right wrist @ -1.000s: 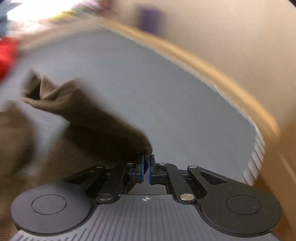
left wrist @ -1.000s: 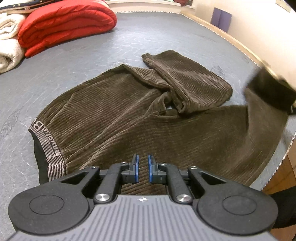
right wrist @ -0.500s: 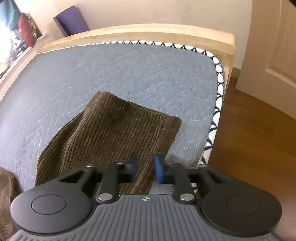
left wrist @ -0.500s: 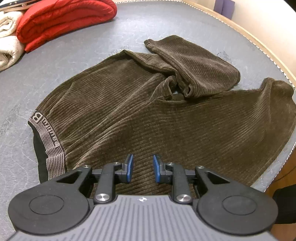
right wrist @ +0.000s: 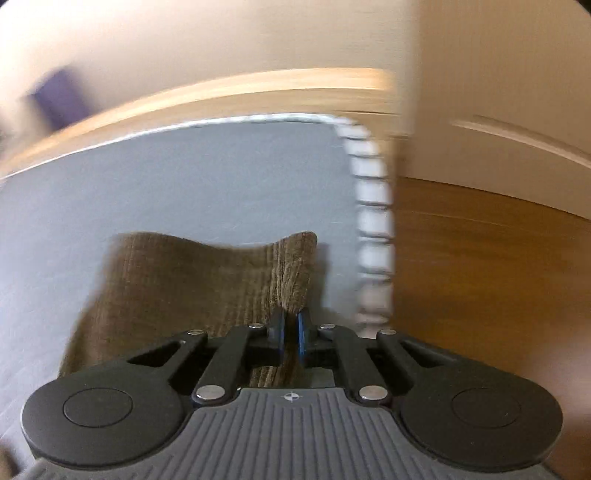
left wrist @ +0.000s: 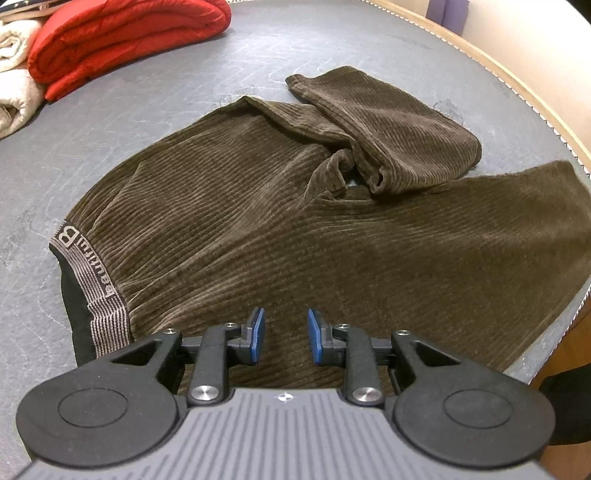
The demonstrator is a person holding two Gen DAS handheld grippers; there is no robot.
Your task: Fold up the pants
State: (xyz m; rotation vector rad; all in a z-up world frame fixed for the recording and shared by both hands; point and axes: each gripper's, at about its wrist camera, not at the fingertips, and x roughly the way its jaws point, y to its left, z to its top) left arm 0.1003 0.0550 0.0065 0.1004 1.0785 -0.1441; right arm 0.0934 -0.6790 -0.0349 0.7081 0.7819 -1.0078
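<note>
Brown corduroy pants (left wrist: pixel 295 229) lie spread on the grey mattress (left wrist: pixel 147 110). Their striped waistband (left wrist: pixel 90 291) is at the left, one leg is crumpled at the back, and the other leg reaches to the right edge. My left gripper (left wrist: pixel 284 334) hovers open just over the seat area, with nothing pinched between its blue pads. In the blurred right wrist view, the hem end of a pant leg (right wrist: pixel 192 280) lies near the mattress corner. My right gripper (right wrist: pixel 290 332) is shut on a raised fold at that hem's right corner.
A folded red blanket (left wrist: pixel 122 33) and rolled white towels (left wrist: pixel 14 92) sit at the back left. A wooden bed frame (right wrist: pixel 258 85) borders the mattress. Its patterned edge (right wrist: pixel 373 221) drops to a wooden floor (right wrist: pixel 480 258), with a door (right wrist: pixel 498 92) beyond.
The left jaws parted from nearly shut to open. The right gripper carried the leg rightward, laid it near the mattress corner, opened, rolled, and has shut again on the hem.
</note>
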